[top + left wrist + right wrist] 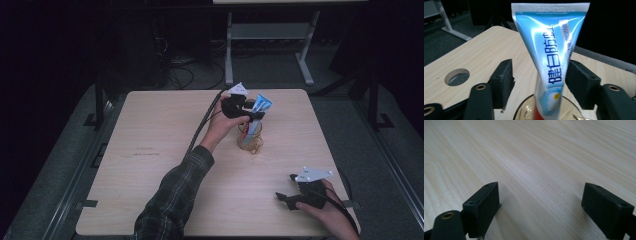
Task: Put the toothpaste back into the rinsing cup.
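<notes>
Jaws first: on my left gripper [539, 82] they stand spread, one black pad on each side of the toothpaste tube [550, 47]. The right-hand pad looks to be touching the tube's edge, the left-hand pad is well clear of it, so nothing is clamped. The tube is light blue and silver with blue characters down its face, crimped end up, leaning a little. Its lower end sits inside a clear glass cup [249, 136], whose rim I can just see below the jaws in the left gripper view.

From the high view, the cup stands on the surface [150, 150] toward the far middle, with the left gripper [248, 114] held right over it and a plaid sleeve [172, 200] reaching in from the bottom.

Over on my right gripper [540, 207], the jaws are wide apart with bare wood grain between them. In the high view it sits low at the near right corner [290, 197], grey plate on top, well apart from the cup.

The surface is pale wood with rounded corners, and I see a round hole [457, 76] through it in the left gripper view. The room is dark: grey carpet, a white desk frame [270, 40] beyond the far edge, cables on the floor behind.
</notes>
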{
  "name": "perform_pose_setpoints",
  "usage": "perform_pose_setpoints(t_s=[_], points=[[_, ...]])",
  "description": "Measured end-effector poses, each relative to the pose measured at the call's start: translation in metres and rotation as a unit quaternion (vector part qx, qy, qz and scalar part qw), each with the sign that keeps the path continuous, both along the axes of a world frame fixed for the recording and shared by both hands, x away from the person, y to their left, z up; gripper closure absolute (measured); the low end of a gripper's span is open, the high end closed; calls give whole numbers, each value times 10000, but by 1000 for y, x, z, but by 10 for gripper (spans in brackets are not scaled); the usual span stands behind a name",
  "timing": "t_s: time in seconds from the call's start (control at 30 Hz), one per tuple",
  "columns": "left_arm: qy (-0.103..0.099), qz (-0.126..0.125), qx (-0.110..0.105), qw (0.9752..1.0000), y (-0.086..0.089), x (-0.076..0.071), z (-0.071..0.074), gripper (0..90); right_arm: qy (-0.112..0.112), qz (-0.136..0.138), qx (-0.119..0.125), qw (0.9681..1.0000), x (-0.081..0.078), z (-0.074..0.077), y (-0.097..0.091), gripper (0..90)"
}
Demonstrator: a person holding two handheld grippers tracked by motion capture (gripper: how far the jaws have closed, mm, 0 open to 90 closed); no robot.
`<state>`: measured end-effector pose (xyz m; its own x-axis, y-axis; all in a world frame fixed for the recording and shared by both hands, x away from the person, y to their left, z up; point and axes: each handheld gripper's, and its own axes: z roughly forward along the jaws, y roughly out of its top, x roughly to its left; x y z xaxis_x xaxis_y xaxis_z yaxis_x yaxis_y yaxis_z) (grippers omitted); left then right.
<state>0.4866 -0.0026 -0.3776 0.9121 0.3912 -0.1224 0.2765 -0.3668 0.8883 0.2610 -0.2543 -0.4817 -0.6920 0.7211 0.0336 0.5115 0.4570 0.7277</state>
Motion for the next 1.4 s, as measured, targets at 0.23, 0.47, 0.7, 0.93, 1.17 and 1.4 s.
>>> perform_pose_setpoints(t_s=[0.23, 0.47, 0.7, 0.93, 1.17, 1.4], points=[[-51, 56, 60, 10000, 12, -4, 9, 312, -8, 8, 4, 10000, 0, 0, 0, 138], [-32, 41, 95, 9999, 26, -13, 18, 280, -2, 1, -3, 10000, 0, 0, 0, 138], [-11, 136, 286, 9995, 44, -25, 24, 260, -2, 1, 1, 10000, 0, 0, 0, 138], [-39, 264, 465, 9986, 62, -38, 27, 256, -11, 2, -4, 10000, 0, 0, 0, 138], [28, 484, 728, 9962, 83, -55, 27, 254, -7, 0, -11, 10000, 0, 0, 0, 138], [48, 638, 938, 9935, 106, -75, 20, 252, -7, -7, -17, 10000, 0, 0, 0, 138]])
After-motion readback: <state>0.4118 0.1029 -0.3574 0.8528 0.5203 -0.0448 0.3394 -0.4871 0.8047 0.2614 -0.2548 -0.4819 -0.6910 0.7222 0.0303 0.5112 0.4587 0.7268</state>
